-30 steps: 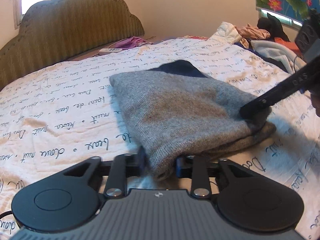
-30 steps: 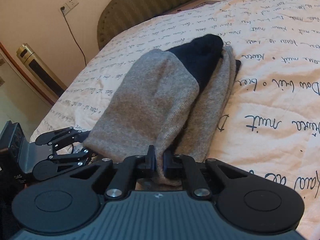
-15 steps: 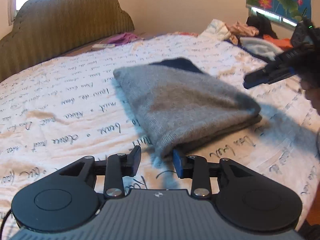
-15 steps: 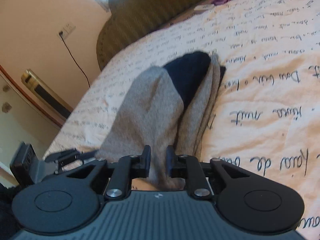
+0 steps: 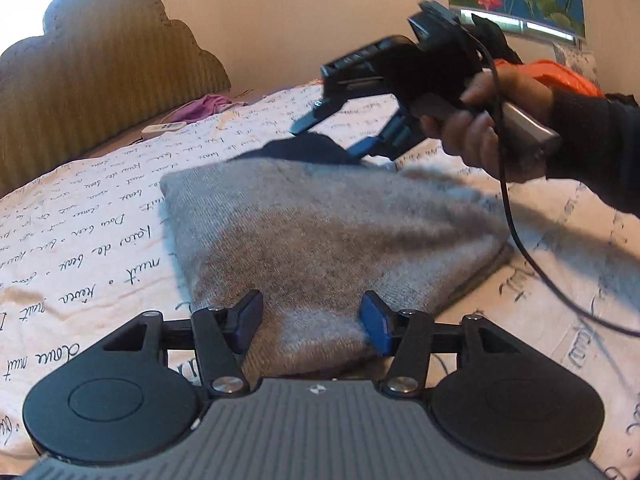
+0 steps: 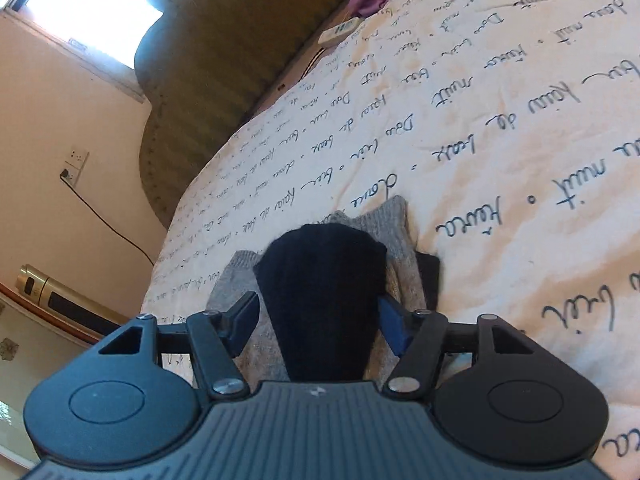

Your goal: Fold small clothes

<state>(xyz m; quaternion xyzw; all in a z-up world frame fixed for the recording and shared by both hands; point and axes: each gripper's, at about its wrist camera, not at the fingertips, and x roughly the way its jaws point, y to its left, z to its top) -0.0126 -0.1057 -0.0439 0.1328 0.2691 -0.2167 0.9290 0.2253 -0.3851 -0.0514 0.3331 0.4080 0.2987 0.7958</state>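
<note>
A folded grey knit garment [image 5: 320, 236] with a dark navy part [image 5: 304, 150] at its far end lies on the bed. My left gripper [image 5: 312, 320] is open, its fingers either side of the garment's near edge. My right gripper [image 5: 332, 134] shows in the left wrist view, held by a hand, open above the navy far end. In the right wrist view the right gripper [image 6: 318, 318] is open with the navy part [image 6: 320, 280] between its fingers and grey knit [image 6: 394, 224] beyond.
The bed has a cream cover [image 5: 100, 248] printed with script. A padded olive headboard [image 5: 92, 80] stands at the far side, with a purple cloth [image 5: 208, 104] and a white remote [image 5: 162, 130] near it. Orange and dark clothes [image 5: 560, 76] lie at the far right.
Both grippers let go of the garment's near corners and opened wide. The right gripper rose and moved over to the navy far end. The garment lies folded flat.
</note>
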